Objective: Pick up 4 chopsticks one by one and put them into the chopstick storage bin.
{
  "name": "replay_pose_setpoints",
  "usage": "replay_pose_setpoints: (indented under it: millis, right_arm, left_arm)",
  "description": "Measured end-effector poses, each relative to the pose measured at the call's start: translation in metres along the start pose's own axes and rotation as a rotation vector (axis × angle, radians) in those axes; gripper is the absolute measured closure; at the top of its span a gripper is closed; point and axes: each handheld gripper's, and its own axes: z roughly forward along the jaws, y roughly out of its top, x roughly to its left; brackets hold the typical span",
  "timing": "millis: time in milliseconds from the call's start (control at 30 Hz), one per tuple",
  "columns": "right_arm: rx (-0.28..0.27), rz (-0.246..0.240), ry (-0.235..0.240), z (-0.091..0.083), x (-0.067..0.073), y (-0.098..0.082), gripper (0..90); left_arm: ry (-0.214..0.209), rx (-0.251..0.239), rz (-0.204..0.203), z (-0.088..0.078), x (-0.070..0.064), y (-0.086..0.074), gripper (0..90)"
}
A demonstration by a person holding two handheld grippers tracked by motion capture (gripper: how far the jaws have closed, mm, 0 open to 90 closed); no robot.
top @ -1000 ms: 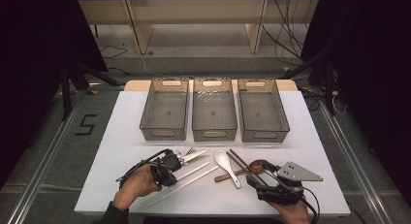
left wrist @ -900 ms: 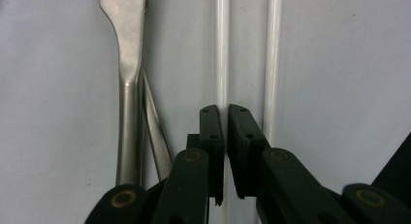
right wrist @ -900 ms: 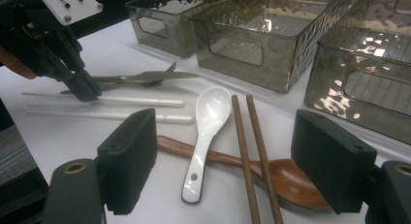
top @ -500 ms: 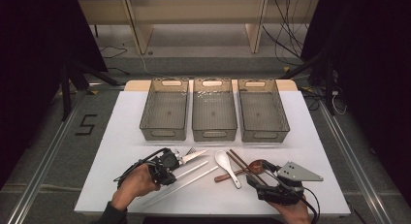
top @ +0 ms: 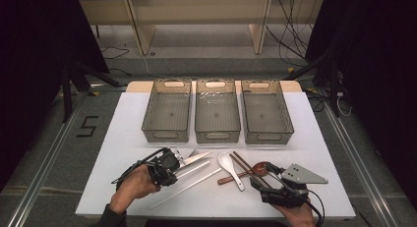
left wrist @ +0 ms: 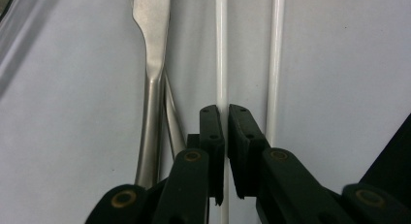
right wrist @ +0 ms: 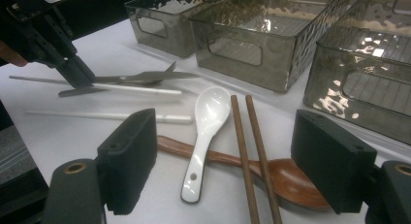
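- The three bins (top: 218,114) at 12 o'clock on the table (top: 123,153) hold nothing, so by my reading no piece has been sorted yet.
- All the cutlery lies at 6 o'clock: a fork and knife (top: 194,158), two white chopsticks (top: 184,188), a white spoon (top: 230,169), two brown chopsticks (top: 246,167) and a wooden spoon (top: 255,169).
- The left gripper (top: 169,167) sits at 7 o'clock, its jaws clenched on one white chopstick (left wrist: 221,64); the other white chopstick (left wrist: 275,64) lies just beside it, at 3 o'clock of the gripped one in the left gripper view.
- That chopstick appears to rest on the table, not yet lifted, so the first pick looks only just begun.
- The right gripper (top: 265,185) hovers at 5 o'clock, jaws spread wide and holding nothing, aimed at the white spoon (right wrist: 206,132) and brown chopsticks (right wrist: 252,151).
- Left to do, as I judge: lift the chopstick, carry it to a bin, then every other piece.
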Motion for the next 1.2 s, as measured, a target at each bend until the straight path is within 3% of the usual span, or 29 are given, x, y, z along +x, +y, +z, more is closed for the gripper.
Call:
replay_pose_setpoints:
  millis: [167, 467, 700, 800, 1000, 1133, 1200]
  right_arm:
    - [0.000, 0.000, 0.000, 0.000, 0.000, 0.000, 25.8]
    - [0.001, 0.001, -0.002, 0.000, 0.000, 0.000, 25.7]
    - [0.002, 0.001, -0.002, 0.001, 0.000, 0.000, 25.7]
    - [0.002, 0.002, -0.002, 0.001, 0.000, 0.000, 25.7]
    - [-0.001, 0.009, 0.001, 0.001, -0.001, 0.000, 25.7]
    - [-0.001, 0.010, 0.002, 0.001, -0.001, 0.000, 25.7]
    - [-0.003, 0.008, 0.002, 0.000, -0.001, 0.000, 25.7]
  left_arm:
    - [0.006, -0.005, -0.001, -0.003, 0.001, -0.001, 84.9]
    - [0.031, -0.063, 0.003, -0.023, 0.000, 0.001, 84.9]
    - [0.058, -0.110, -0.028, -0.036, 0.007, 0.000, 84.9]
    - [0.069, -0.140, -0.045, -0.044, 0.014, 0.000, 84.9]
    - [0.089, -0.244, -0.111, -0.068, 0.035, 0.004, 84.9]
    - [0.101, -0.277, -0.137, -0.079, 0.047, 0.008, 84.9]
    - [0.121, -0.288, -0.159, -0.084, 0.060, 0.013, 84.8]
